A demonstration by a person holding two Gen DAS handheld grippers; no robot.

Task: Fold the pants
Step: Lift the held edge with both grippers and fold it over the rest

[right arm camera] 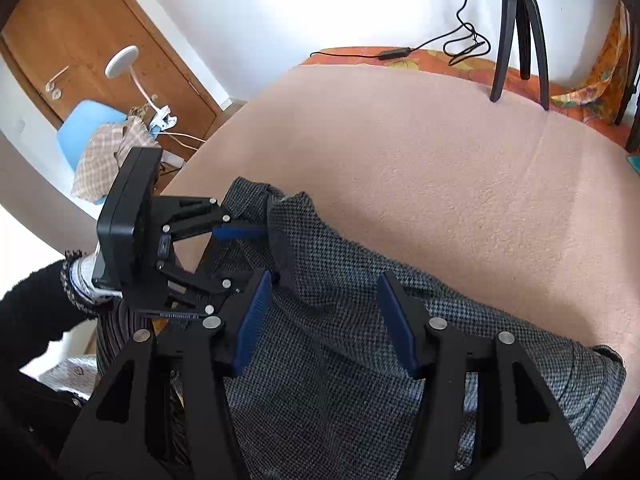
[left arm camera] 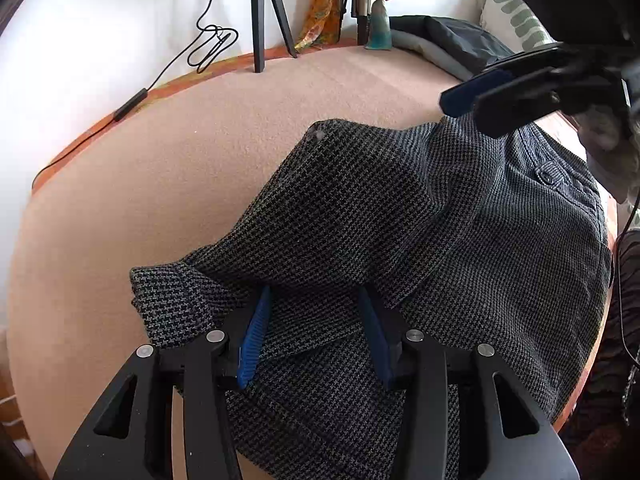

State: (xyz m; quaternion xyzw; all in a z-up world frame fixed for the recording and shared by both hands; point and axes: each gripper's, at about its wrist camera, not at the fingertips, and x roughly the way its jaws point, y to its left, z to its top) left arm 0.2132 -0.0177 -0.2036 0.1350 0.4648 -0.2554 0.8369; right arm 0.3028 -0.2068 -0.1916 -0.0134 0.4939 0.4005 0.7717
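Right wrist view: both grippers, left gripper (right arm camera: 240, 234) and right gripper (right arm camera: 320, 316), spread apart over houndstooth pants (right arm camera: 340, 380); lettering unreadable.

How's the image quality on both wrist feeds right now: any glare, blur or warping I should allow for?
Left wrist view: the white wall is blown out at upper left, the right gripper is smeared by blur, and the pants weave is sharp. Right wrist view: the wall is overexposed behind the tripod, fisheye bends the table edge, and the left gripper is crisp.
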